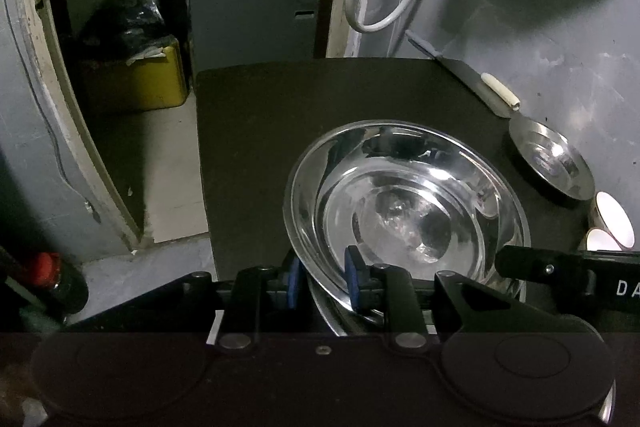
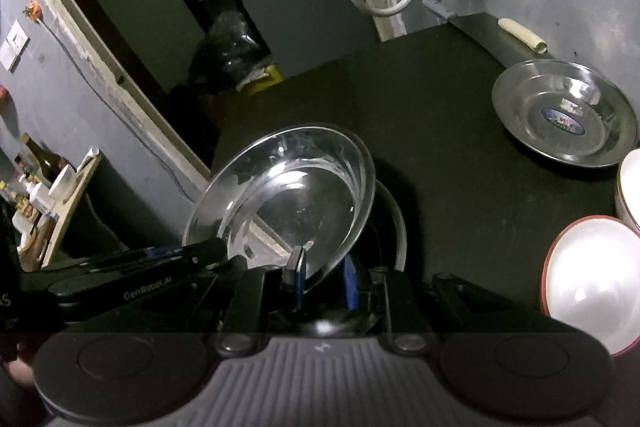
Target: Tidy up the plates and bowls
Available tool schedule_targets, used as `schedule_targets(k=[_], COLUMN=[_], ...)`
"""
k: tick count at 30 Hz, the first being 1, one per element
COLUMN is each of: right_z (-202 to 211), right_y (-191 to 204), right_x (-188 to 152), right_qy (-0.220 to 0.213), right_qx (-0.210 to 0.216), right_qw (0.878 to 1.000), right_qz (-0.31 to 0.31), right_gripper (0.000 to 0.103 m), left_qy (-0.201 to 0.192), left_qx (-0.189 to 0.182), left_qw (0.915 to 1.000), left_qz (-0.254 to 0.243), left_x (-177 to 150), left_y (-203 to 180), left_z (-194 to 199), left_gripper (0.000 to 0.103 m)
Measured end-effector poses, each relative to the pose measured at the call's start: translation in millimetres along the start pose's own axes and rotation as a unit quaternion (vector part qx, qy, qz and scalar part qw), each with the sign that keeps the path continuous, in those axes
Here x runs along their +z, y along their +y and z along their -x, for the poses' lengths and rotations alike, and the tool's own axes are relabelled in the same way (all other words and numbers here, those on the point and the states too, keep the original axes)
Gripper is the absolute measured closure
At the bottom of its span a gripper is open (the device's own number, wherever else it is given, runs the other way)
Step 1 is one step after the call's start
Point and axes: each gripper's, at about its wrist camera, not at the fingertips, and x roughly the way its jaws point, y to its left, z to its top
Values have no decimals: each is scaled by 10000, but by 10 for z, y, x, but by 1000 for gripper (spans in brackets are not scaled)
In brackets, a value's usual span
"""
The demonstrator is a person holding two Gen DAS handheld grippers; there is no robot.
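Note:
A large steel plate [image 1: 404, 195] [image 2: 288, 195] hangs tilted over a second steel plate [image 2: 398, 227], whose rim shows beneath it on the dark table [image 1: 320, 99]. The top plate's near rim passes between the blue pads of my left gripper [image 1: 325, 281]; the pads stand slightly apart and do not seem to press it. My right gripper [image 2: 324, 281] is shut on the plate's rim at another spot. Each view shows the other gripper at the plate's edge: the right gripper [image 1: 504, 259], the left gripper [image 2: 216, 249].
A smaller steel plate with a sticker [image 1: 552, 163] [image 2: 564, 115] lies at the table's far right. White bowls [image 2: 592, 283] [image 1: 612, 219] stand nearer on the right. A pale-handled knife [image 2: 520, 31] lies by the wall. The table's left edge drops to the floor.

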Motion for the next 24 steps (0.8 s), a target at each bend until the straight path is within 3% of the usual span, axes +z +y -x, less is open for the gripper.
schedule_targets(k=[24], right_z=[-4], right_y=[-47], right_x=[-26], right_qy=[558], right_qx=[-118], right_qw=[9983], right_qz=[-64], right_gripper=[74], left_qy=[296], left_qx=[214], left_qw=[9991], left_qz=[-205], left_x=[-101], left_y=[-259], left_z=[-10], left_gripper=[72])
